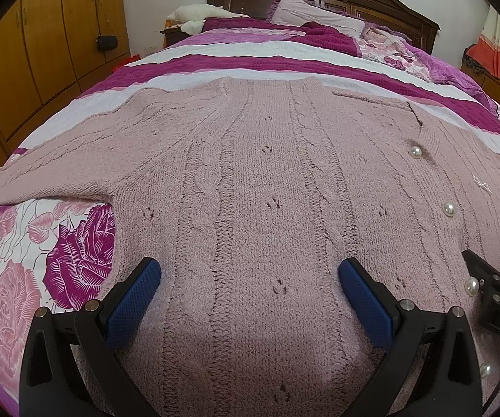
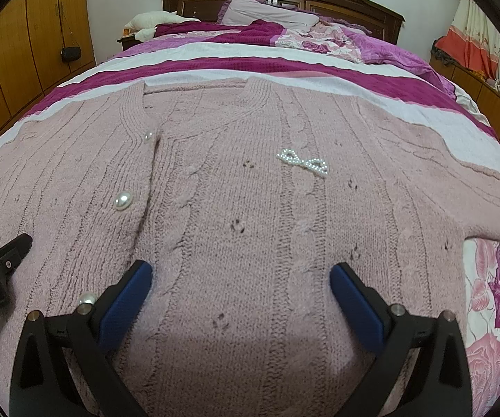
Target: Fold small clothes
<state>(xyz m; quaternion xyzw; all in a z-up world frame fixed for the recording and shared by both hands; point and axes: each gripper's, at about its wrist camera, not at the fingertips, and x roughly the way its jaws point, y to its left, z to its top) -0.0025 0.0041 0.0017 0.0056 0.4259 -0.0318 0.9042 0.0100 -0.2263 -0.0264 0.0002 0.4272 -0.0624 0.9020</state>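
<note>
A pink cable-knit cardigan (image 1: 250, 180) lies spread flat on the bed, front up, sleeves out to both sides; it also shows in the right wrist view (image 2: 250, 191). It has pearl buttons (image 1: 449, 208) down the placket and a pearl bow (image 2: 302, 161) on the chest. My left gripper (image 1: 250, 271) is open, low over the cardigan's left half near the hem, holding nothing. My right gripper (image 2: 241, 274) is open, low over the right half near the hem, empty. Each gripper shows at the edge of the other's view.
The bed (image 1: 76, 278) has a rose-print sheet and a magenta and white striped blanket (image 1: 250, 62). Pillows (image 1: 316, 14) and a crumpled quilt (image 2: 371, 45) lie by the dark wooden headboard. Wooden wardrobes (image 1: 41, 34) stand left; low cabinets (image 2: 493, 104) stand right.
</note>
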